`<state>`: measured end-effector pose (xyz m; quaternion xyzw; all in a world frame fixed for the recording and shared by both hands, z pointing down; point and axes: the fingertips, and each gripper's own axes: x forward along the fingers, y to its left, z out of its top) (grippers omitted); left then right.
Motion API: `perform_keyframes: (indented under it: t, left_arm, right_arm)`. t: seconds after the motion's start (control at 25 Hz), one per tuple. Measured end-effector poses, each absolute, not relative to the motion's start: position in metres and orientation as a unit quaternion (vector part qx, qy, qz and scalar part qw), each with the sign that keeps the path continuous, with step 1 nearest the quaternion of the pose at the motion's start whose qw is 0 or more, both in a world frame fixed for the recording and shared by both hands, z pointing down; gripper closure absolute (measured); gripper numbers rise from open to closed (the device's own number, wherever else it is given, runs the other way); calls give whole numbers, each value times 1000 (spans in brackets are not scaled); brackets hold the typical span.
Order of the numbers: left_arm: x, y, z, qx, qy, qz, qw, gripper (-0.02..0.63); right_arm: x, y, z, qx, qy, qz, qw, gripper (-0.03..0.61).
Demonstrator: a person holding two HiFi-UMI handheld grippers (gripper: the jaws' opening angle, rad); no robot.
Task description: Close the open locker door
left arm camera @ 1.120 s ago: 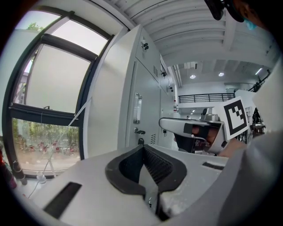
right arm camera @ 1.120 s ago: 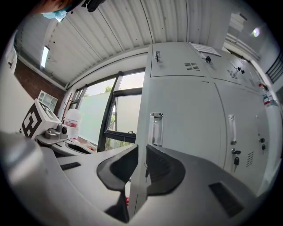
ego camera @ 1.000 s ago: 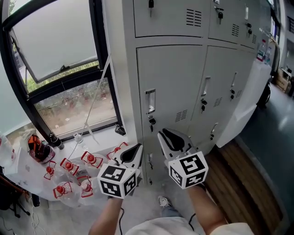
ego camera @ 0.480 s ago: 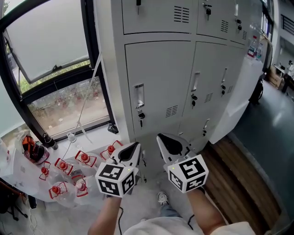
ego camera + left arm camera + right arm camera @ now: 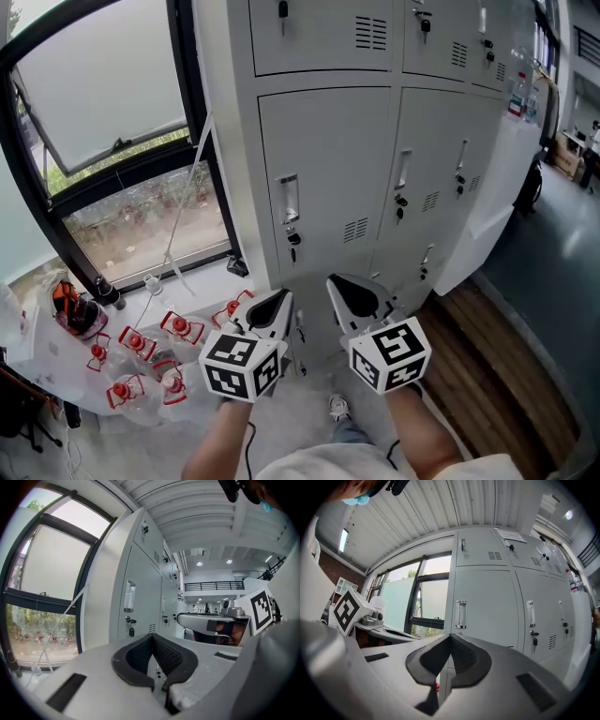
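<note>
Head view: grey lockers (image 5: 328, 159) beside window (image 5: 103, 122)

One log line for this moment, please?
left hand-held gripper: shut, empty | right hand-held gripper: shut, empty | grey metal lockers: nearest doors closed

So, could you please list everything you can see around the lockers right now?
lockers: one bank, pale grey, two rows of doors, centre
keys: several, black, hanging in the door locks
white panel: one, standing out from the bank at right, possibly an open door
window: one, black frame, left
clear containers: about seven, red tops, on the floor at lower left
orange and black object: one, far left, unclear what it is
wooden floor strip: one, brown, right
shoe: one, white, bottom centre
left gripper: grey, fingers shut, empty
right gripper: grey, fingers shut, empty
</note>
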<state>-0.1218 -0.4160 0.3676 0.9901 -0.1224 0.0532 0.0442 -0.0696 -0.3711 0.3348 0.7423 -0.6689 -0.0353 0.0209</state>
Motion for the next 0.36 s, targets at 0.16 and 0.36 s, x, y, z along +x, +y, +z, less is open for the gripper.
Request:
perform_keyframes:
  t: [0.16, 0.36]
  left_arm:
    - [-125, -418, 369, 990, -121, 56, 44, 607]
    - [-128, -421, 371, 990, -120, 56, 45, 607]
  right_arm:
    - [-72, -374, 336, 742, -669, -34, 19, 572]
    - [-75, -376, 339, 743, -668, -32, 18, 572]
